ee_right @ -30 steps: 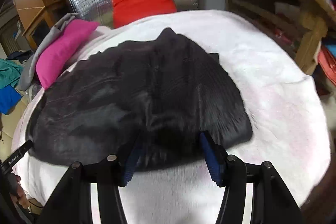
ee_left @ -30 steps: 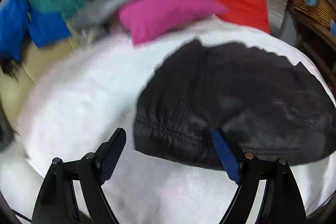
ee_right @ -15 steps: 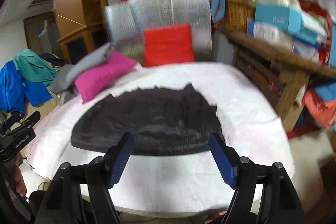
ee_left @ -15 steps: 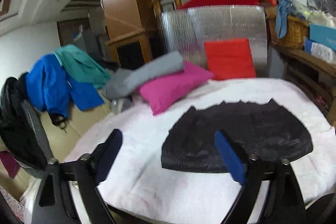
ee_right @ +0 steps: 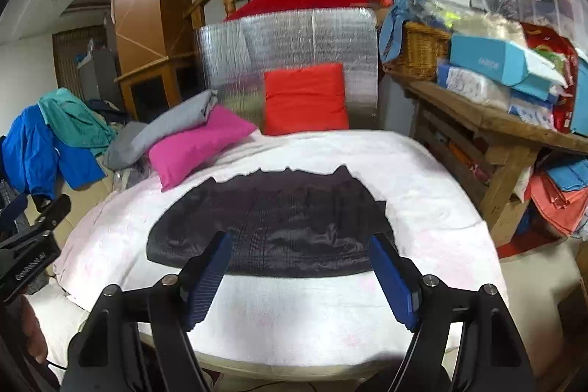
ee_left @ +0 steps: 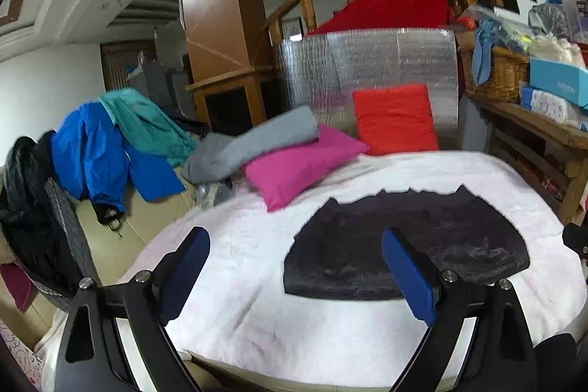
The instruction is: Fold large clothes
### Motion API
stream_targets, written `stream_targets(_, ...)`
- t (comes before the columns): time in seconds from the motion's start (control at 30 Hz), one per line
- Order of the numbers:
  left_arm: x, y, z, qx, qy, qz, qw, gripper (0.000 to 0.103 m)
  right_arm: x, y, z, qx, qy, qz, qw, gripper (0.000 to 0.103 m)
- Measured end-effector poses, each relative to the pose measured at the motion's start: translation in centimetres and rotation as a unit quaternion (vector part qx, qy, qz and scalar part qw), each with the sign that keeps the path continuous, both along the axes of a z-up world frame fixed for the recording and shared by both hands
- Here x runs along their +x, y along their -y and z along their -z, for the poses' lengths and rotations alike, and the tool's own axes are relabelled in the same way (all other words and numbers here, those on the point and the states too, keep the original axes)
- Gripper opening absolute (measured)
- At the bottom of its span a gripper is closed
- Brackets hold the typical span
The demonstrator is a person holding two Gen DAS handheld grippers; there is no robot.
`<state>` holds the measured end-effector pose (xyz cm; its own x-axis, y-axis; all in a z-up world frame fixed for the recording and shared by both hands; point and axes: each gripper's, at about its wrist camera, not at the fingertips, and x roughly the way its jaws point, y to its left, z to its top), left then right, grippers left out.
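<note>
A black garment lies folded flat on the white-covered table; it also shows in the right wrist view. My left gripper is open and empty, held back above the table's near edge, left of the garment. My right gripper is open and empty, held back in front of the garment's near edge. Neither touches the cloth. The left gripper's body shows at the left edge of the right wrist view.
A pink pillow with a grey cloth on it and a red pillow lie at the table's far side against a silver mat. Blue and teal clothes hang left. A cluttered wooden shelf stands right.
Both grippers have pulled up and back from the black garment, which they were close over a second ago. The garment stays flat on the table.
</note>
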<state>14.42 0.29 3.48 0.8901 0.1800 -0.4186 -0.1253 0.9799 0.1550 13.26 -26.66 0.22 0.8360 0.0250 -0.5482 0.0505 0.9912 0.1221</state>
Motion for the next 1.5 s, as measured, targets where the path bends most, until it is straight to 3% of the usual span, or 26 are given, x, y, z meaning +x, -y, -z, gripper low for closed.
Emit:
stream_targets(0.1, 3.9, -0.6, 3.1, -0.011, -0.044, 0.005, 0.9989, 0.095, 4.2, 1.2, 3.4, 0.019, -0.017, -0.023, 0.999, 0.08)
stream_targets(0.2, 10.0, -2.7, 7.7, -0.049, -0.132, 0.013, 0.99, 0.095, 9.2, 5.0, 7.7, 0.055, -0.064, -0.015, 0.996, 0.08)
stream_targets(0.23, 11.9, -3.8, 9.4, -0.065, -0.16, 0.003, 0.985, 0.095, 10.9, 7.4, 9.6, 0.091, -0.091, 0.008, 0.992, 0.08)
stream_targets(0.33, 14.4, -6.2, 12.0, -0.054, -0.173, -0.064, 0.9814, 0.095, 11.8, 11.4, 11.5, 0.154, -0.105, 0.07, 0.98, 0.08)
stream_targets(0.4, 14.6, -7.0, 12.1, -0.053, -0.168, -0.086, 0.9807, 0.095, 11.4, 11.7, 10.8, 0.124, -0.096, 0.091, 0.983, 0.08)
stream_targets(0.47, 13.5, -6.8, 10.6, -0.064, -0.142, -0.087, 0.9839, 0.095, 10.5, 10.1, 9.3, 0.088, -0.084, 0.08, 0.989, 0.08)
stream_targets(0.57, 11.0, -5.1, 7.3, -0.043, -0.095, -0.086, 0.9908, 0.095, 8.5, 6.6, 6.6, 0.055, -0.074, 0.048, 0.995, 0.08)
stream_targets(0.77, 2.2, -1.0, -0.5, -0.009, -0.004, -0.023, 0.9997, 0.095, 0.3, 0.3, -0.7, -0.014, -0.004, -0.004, 1.0, 0.08)
stream_targets(0.87, -1.6, -0.6, -3.4, -0.013, 0.027, -0.001, 0.9995, 0.095, -3.9, -0.7, -3.5, -0.007, 0.021, -0.008, 1.0, 0.08)
stream_targets(1.0, -7.0, -0.3, -6.4, -0.007, 0.062, 0.008, 0.998, 0.095, -7.2, -1.5, -5.5, -0.001, 0.023, -0.008, 1.0, 0.08)
stream_targets(1.2, -10.0, -0.8, -8.3, -0.006, 0.081, 0.012, 0.9966, 0.095, -9.0, -2.9, -7.2, 0.001, 0.024, -0.01, 1.0, 0.08)
stream_targets(1.5, -10.1, -2.3, -8.3, -0.017, 0.076, -0.01, 0.9969, 0.095, -8.9, -5.5, -6.6, -0.014, 0.014, -0.023, 1.0, 0.08)
